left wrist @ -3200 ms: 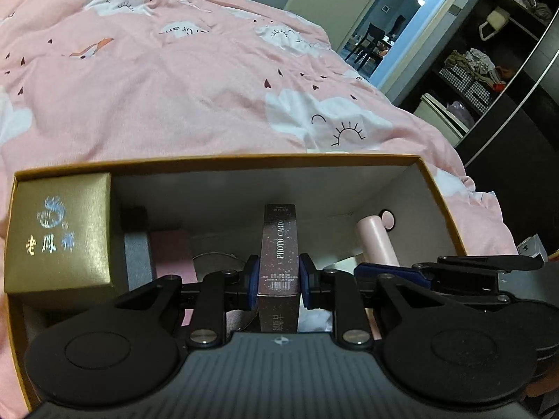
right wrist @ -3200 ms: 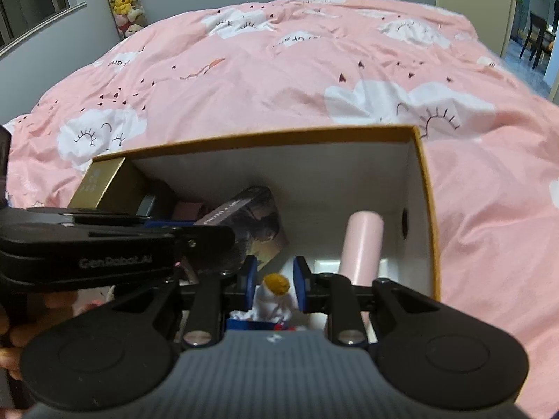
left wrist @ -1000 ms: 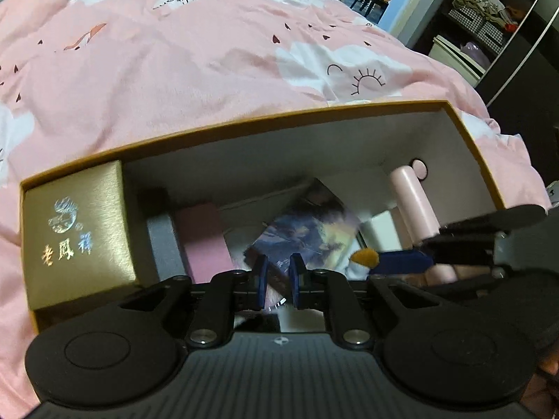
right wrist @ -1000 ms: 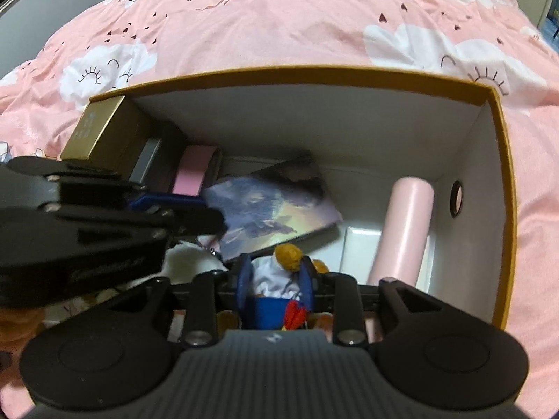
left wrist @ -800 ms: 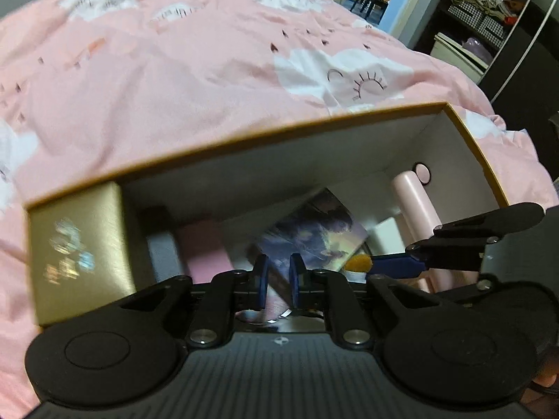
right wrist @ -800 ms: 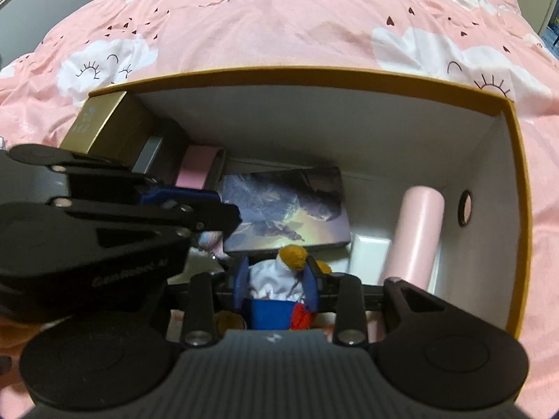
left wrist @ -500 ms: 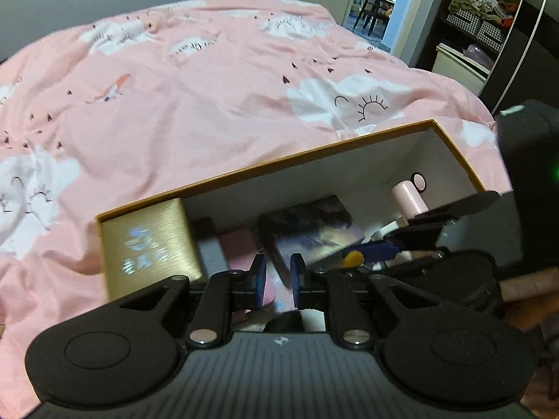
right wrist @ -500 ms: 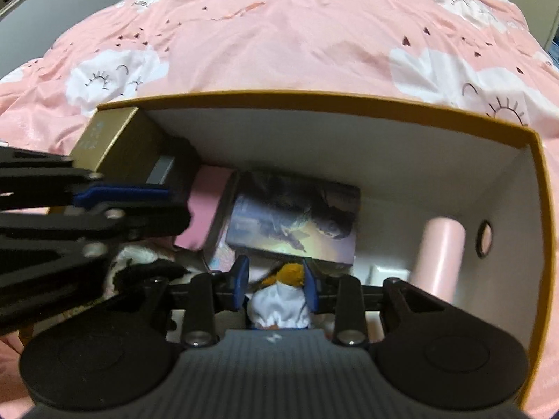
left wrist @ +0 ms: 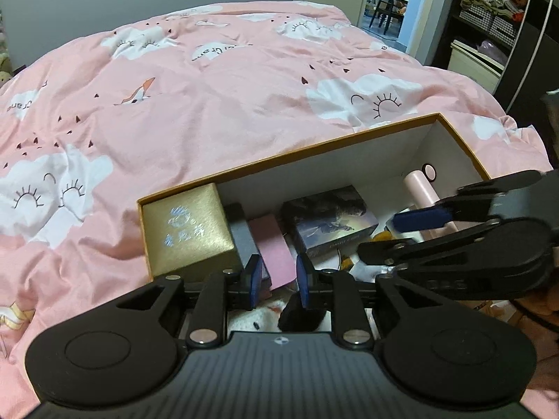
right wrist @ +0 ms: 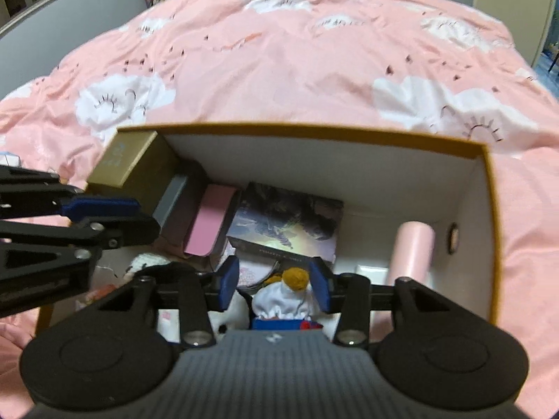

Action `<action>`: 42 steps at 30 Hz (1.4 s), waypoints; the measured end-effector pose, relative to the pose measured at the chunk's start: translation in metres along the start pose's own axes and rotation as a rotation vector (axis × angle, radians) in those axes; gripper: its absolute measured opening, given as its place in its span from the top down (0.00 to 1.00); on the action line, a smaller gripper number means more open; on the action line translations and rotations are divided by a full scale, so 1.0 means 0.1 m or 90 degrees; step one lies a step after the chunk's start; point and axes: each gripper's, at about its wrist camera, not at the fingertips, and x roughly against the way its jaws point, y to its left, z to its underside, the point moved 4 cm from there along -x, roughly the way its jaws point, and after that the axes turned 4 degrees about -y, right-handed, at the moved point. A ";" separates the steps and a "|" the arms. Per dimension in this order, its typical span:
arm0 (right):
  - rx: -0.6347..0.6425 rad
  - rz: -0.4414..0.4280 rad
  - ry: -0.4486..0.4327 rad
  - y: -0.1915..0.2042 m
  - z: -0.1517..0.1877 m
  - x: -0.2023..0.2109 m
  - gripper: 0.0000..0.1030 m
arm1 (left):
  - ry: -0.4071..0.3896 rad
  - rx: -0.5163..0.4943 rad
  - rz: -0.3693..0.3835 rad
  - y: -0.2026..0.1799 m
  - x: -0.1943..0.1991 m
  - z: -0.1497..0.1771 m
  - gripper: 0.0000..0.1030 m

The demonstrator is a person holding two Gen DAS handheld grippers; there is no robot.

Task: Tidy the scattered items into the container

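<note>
1. Comparing with a second ago, the photo card box (right wrist: 284, 225) has left the left gripper (left wrist: 277, 281) and lies flat on the floor of the container (right wrist: 487, 209), beside the pink case (right wrist: 209, 225); that item counts as stowed.
2. The left gripper's jaws are opening to a narrow gap with nothing between them; it has lifted back from the contents, above the container's near-left part by the gold box (left wrist: 187, 227).
3. The right gripper (right wrist: 274, 284), which was clamped on the small doll (right wrist: 284, 296), is opening; its blue pads now stand clear on either side of the doll's orange head, so the doll looks released.
4. The doll sits low in the container's near part, just in front of the photo card box; the pink tube (right wrist: 412, 249) lies to the right along the wall.
5. No stray items show on the pink duvet (right wrist: 279, 70) here, so the tidying looks nearly finished.
</note>
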 end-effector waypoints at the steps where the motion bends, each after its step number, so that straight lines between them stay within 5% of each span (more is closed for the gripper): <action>1: -0.001 0.003 -0.007 0.01 0.00 0.06 0.48 | -0.001 0.002 -0.004 0.00 0.02 0.00 0.71; 14: -0.031 0.045 -0.123 0.25 -0.01 0.83 0.42 | -0.076 -0.010 -0.097 -0.04 0.62 0.03 0.29; 29: -0.053 0.053 -0.152 0.51 0.27 1.24 0.39 | -0.073 0.042 -0.123 -0.04 1.19 0.44 0.19; 42: -0.034 0.050 -0.061 0.79 0.65 1.06 0.29 | 0.016 0.102 -0.142 0.05 1.14 0.80 0.19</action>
